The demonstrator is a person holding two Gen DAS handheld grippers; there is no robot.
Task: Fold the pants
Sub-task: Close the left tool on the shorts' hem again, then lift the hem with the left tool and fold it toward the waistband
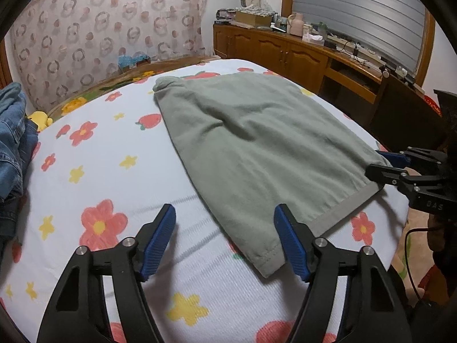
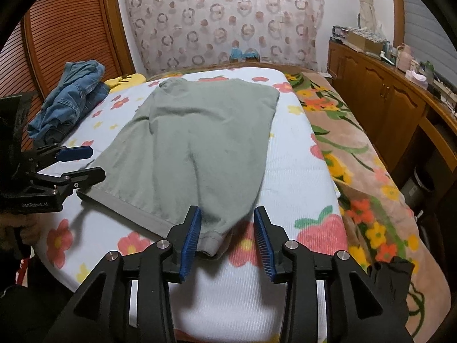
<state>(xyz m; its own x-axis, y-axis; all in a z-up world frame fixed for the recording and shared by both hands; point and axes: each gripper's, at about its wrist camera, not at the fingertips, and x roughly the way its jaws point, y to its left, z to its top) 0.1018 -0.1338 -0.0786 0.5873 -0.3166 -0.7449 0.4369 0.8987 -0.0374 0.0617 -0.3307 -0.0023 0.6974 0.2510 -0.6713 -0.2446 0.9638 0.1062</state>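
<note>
Both tongs apart: left gripper empty, right gripper straddling the hem, apparently unpinched. Sage-green cotton pants flat on floral bedsheet, waist at twelve o'clock. Pinch both hem corners squarely, then lift together.

text: "GenRobot.AI" | on: left gripper body | other: "BAS", partly visible, right gripper body

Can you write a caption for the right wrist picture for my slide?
Right gripper open around the near corner of green pants lying on a flowery bed sheet.
</note>
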